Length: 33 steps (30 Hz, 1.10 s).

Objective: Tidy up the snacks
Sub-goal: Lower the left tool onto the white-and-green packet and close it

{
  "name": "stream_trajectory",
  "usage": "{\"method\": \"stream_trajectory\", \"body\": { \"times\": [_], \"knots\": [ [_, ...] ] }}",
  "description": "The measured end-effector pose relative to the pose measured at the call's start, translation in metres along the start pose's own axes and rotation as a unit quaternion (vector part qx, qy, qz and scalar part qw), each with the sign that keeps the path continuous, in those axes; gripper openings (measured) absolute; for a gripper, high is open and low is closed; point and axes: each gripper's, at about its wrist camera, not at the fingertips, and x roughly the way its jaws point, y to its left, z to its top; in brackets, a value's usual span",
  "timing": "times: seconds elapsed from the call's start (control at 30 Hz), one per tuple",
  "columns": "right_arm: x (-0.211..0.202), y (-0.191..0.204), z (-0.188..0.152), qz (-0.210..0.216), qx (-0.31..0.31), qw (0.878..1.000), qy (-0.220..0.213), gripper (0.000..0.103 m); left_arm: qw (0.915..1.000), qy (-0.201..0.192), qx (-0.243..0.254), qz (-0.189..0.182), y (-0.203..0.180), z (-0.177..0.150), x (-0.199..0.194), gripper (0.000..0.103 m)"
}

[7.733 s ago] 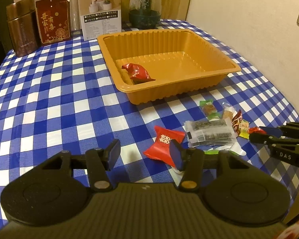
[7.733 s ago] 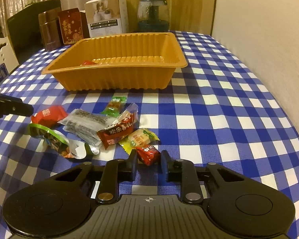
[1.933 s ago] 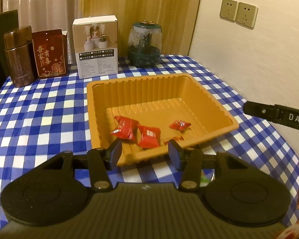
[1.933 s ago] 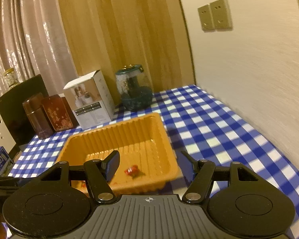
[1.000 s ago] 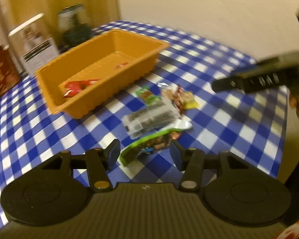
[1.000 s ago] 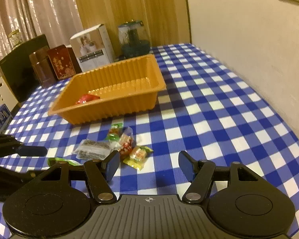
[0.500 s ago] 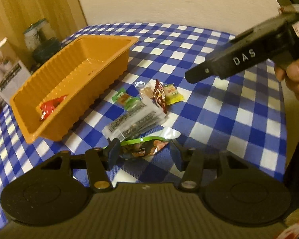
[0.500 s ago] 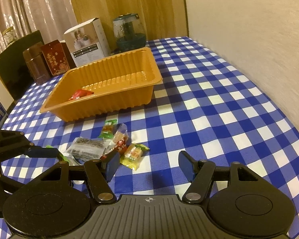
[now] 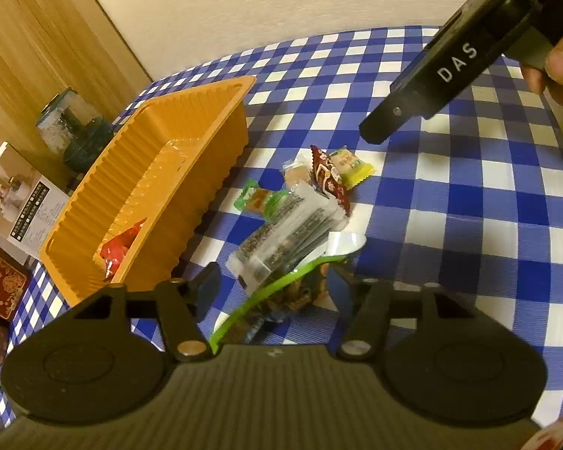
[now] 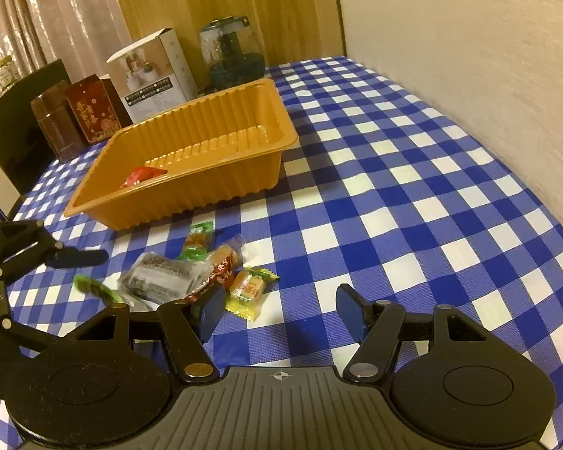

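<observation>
Left tool lining up on the green pouch, tray part-filled.

Orange ribbed plastic tray (image 10: 206,172) mid-table holds red packets; green-edged foil pouch (image 9: 281,292) lies between released left gripper (image 9: 268,285) fingers. Right gripper (image 10: 281,309) unclenched, empty. Lower, pinch the pouch alone, avoid neighbouring seaweed pack (image 9: 285,236).

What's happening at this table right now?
A person is sorting snacks with two handheld grippers. The left gripper, open, straddles the green-edged packet in the loose pile. The right gripper, open, hangs near the yellow candy. Red-wrapped sweets already lie in the orange tray.
</observation>
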Motion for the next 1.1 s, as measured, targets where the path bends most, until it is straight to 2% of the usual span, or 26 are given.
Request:
{"method": "stream_trajectory", "body": {
  "times": [0.13, 0.23, 0.27, 0.33, 0.37, 0.43, 0.57, 0.77, 0.93, 1.1],
  "knots": [
    [0.003, 0.001, 0.0, -0.001, -0.002, 1.0, 0.003, 0.065, 0.9992, 0.016, -0.029, -0.024, 0.007, 0.0, 0.004, 0.062],
    [0.004, 0.002, 0.001, -0.001, -0.001, 1.0, 0.003, 0.065, 0.9958, 0.052, -0.056, -0.051, 0.007, -0.001, 0.007, 0.058],
    [0.004, 0.002, 0.002, 0.0, -0.001, 1.0, 0.003, 0.065, 0.9942, 0.058, -0.07, -0.057, 0.008, -0.002, 0.006, 0.052],
    [0.004, 0.003, 0.002, 0.001, -0.001, 1.0, 0.002, 0.065, 0.9901, 0.065, -0.103, -0.071, 0.012, -0.002, 0.002, 0.049],
    [0.004, 0.004, 0.002, 0.001, -0.002, 1.0, 0.002, 0.065, 0.988, 0.066, -0.117, -0.077, 0.014, -0.002, 0.0, 0.043],
    [0.003, 0.004, 0.002, 0.001, -0.002, 1.0, 0.001, 0.065, 0.984, 0.066, -0.139, -0.089, 0.016, -0.004, -0.004, 0.039],
    [0.004, 0.004, 0.002, 0.001, -0.001, 1.0, 0.001, 0.065, 0.9865, 0.067, -0.128, -0.078, 0.014, -0.004, -0.002, 0.036],
    [0.005, 0.004, 0.002, 0.002, -0.001, 1.0, 0.001, 0.065, 0.9919, 0.045, -0.097, -0.067, 0.01, -0.002, -0.001, 0.036],
    [0.005, 0.004, 0.003, 0.002, 0.0, 1.0, 0.001, 0.065, 0.9929, 0.055, -0.084, -0.063, 0.009, 0.0, 0.001, 0.033],
    [0.006, 0.007, 0.003, 0.002, 0.0, 1.0, 0.002, 0.065, 0.9949, 0.029, -0.075, -0.06, 0.011, 0.001, -0.002, 0.033]
  ]
}}
